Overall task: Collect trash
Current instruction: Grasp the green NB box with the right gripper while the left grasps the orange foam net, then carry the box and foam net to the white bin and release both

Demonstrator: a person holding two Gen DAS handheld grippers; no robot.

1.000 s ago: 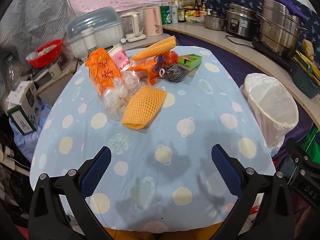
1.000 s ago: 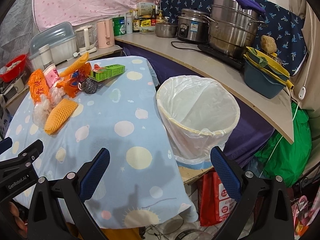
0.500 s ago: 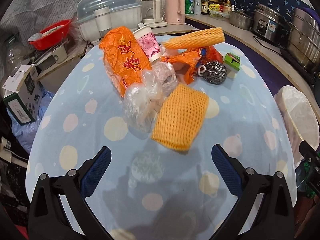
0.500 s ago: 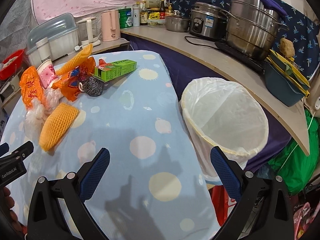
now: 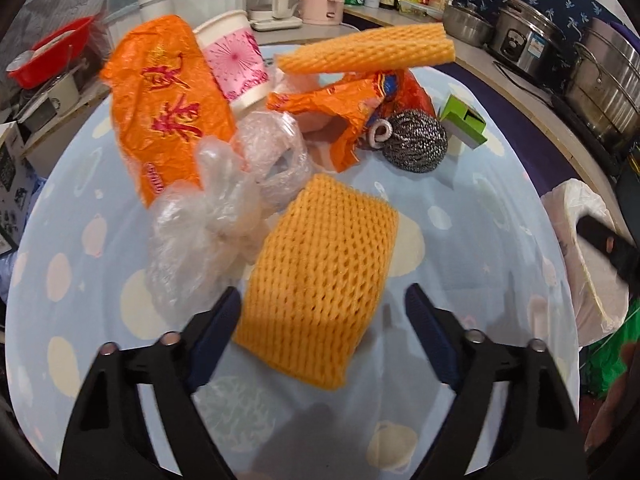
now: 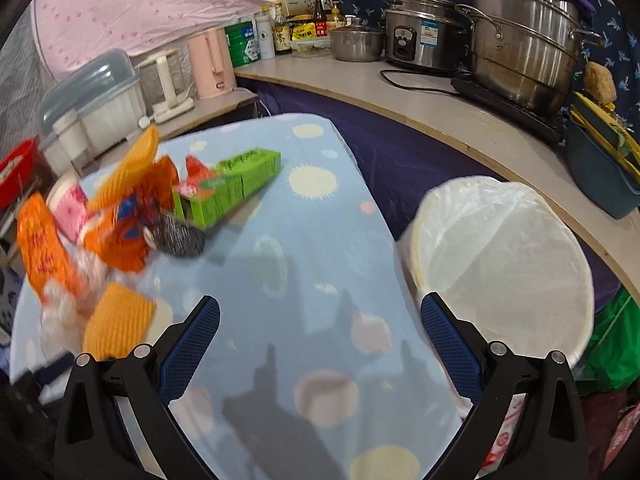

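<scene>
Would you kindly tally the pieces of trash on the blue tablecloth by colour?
Orange: 4 (two foam fruit nets, two crinkled wrappers)
Clear plastic bags: 2
Pink paper cup: 1
Green carton: 1
Silver steel-wool scourer: 1
Total: 9

Orange wrapper [image 5: 168, 116]: red Chinese characters, not clearly legible. Bottle and box labels on counter too small.

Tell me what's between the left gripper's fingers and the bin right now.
Left wrist view: the flat orange foam net lies between the left gripper fingers, jaws just closing, pads not yet pressing. Toward the bin: bare tablecloth.
</scene>
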